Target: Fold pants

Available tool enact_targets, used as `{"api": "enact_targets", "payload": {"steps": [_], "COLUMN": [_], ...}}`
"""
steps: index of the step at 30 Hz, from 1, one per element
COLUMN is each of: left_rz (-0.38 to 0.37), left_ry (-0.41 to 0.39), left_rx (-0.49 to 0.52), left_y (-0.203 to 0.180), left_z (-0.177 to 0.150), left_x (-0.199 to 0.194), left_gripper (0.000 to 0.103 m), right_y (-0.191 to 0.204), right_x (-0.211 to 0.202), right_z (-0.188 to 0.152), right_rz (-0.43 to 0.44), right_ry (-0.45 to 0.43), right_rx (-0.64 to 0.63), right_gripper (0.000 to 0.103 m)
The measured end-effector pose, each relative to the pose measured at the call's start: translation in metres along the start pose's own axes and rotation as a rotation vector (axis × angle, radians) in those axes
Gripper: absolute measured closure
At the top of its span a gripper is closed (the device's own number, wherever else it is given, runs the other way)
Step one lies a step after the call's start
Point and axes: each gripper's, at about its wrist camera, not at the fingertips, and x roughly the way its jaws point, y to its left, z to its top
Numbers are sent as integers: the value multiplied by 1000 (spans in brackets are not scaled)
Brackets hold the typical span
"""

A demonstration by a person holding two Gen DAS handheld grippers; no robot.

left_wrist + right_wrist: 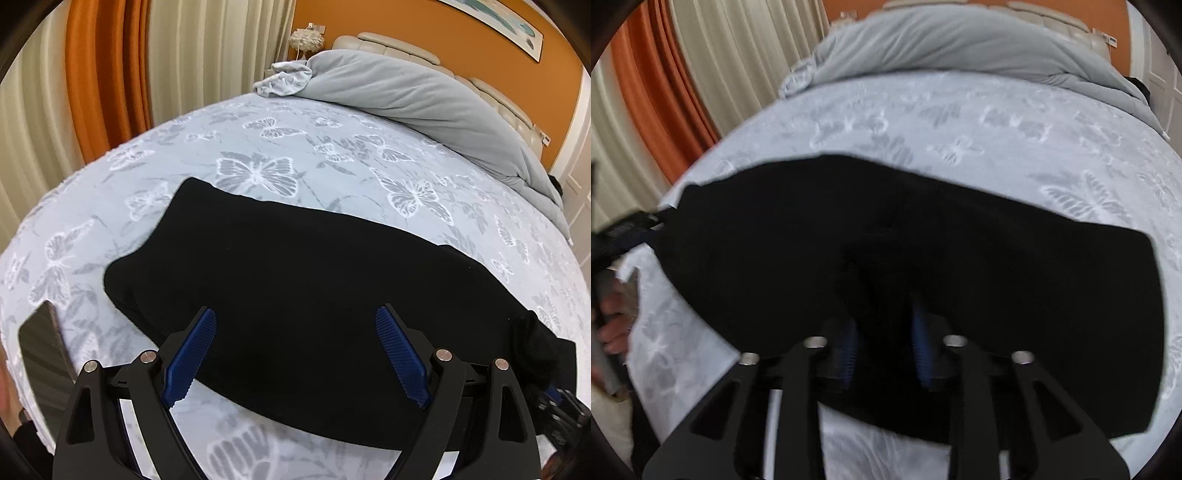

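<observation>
A: Status of jaws and pants?

B: Left gripper is spread wide, nothing between; the pants lie ahead on the bed. Right gripper is parted, dark cloth between; contact cannot be told.

A: Risk?

B: Withdrawal may snag cloth and disturb the fold.

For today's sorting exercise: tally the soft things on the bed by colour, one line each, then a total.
Black: 1, the pants
Plain grey: 1, the duvet
Pale patterned bundle: 1, the crumpled cloth
Total: 3
</observation>
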Motion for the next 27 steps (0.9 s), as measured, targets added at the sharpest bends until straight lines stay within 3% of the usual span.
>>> {"api": "enact_targets", "payload": {"steps": [1, 4, 6, 8, 11, 13, 17, 22, 26, 27], "left_rz": [-10, -48, -67, -69, -75, -105, -143, -137, -147, -149], "left_ry": [9, 20, 15, -5, -37, -47, -48, -75, -81, -79], "left_rx": [-11, -41, -46, -32, 8, 23, 44, 91, 97, 98], "left_y": [1, 1, -3, -10, -23, -32, -48, -61, -63, -63], "left_z": [0, -1, -2, -4, -8, -11, -17, -21, -22, -22], "left_x": [2, 5, 5, 3, -2, -4, -2, -6, -9, -9], "left_gripper": [17, 17, 17, 17, 17, 17, 17, 17, 17, 17], "right_y": [-13, -57, -109, -149, -185, -181, -153, -163, -185, -189], "right_x": [-22, -62, -73, -65, -38, -29, -19, -74, -96, -89], "right_z": [1, 1, -10, -26, -50, -50, -42, -34, -46, -48], "right_rz": [-10, -97, -139, -120, 12, 67, 65, 43, -39, -67], "right_ry": [-57, -139, -124, -58, 40, 46, 37, -97, -109, -66], "right_rx": [24, 87, 189, 313, 477, 478, 399, 404, 423, 414], "right_gripper": [37, 21, 18, 18, 31, 31, 77, 84, 83, 82]}}
